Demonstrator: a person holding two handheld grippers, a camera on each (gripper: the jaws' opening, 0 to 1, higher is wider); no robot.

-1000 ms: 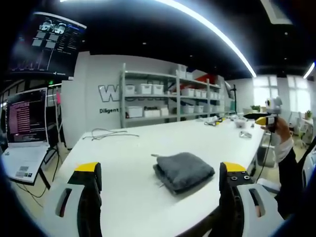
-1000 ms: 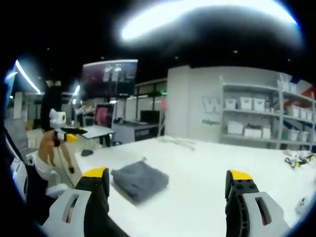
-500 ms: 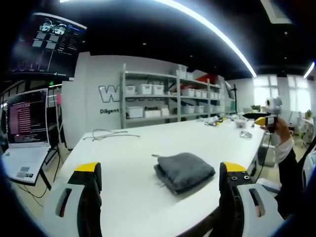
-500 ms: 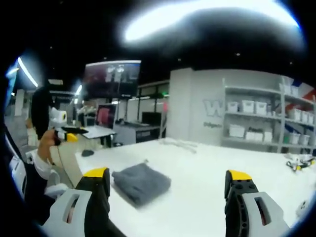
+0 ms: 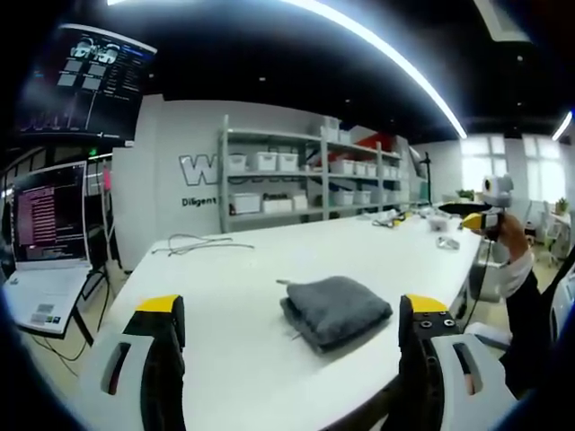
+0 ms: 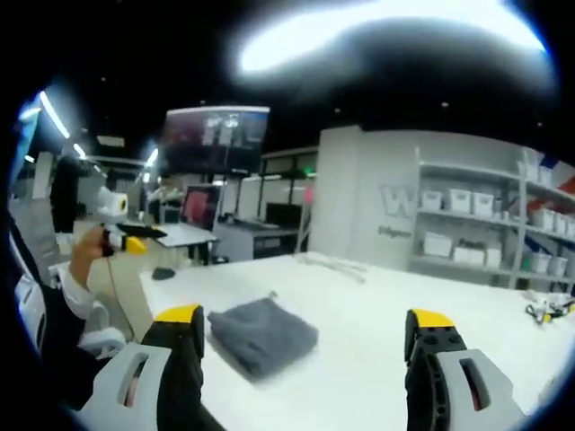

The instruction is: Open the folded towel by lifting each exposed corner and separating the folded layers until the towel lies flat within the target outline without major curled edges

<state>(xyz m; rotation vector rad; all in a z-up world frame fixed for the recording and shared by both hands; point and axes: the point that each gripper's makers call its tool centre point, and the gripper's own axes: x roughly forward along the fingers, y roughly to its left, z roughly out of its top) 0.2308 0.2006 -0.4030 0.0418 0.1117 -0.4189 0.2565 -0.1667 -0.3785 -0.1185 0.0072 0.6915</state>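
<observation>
While still folded into a thick grey block, the towel [image 5: 337,310] lies near the table [image 5: 225,296] edge closest to the person, at about 5 o'clock from the centre of the left gripper view and just toward 3 o'clock of midway between that view's own jaws. Nothing unfolded yet; every layer stacked, no corner lifted. No target outline discernible on the white tabletop, so placement hard to judge.

Likely troubles, as a judgement: pinching more than one layer at a corner and dragging the whole bundle instead of peeling it open; pulling toward the near edge and sliding the cloth off the table; a loose thread or tag at the towel's front edge snagging on a jaw; releasing a corner early and leaving a curled edge.

Left gripper [image 5: 292,310]: jaws spread wide, yellow-tipped, empty, touching nothing, hovering above the table with the towel between and beyond them. Also visible at 9 o'clock in the right gripper view, held up in a hand, well apart from the cloth.

Right gripper [image 6: 301,323]: jaws likewise wide apart, empty, clear of the table; towel [image 6: 262,334] at roughly 7 o'clock, just beside the left-hand jaw, untouched. Image blurred, fine detail unclear.
</observation>
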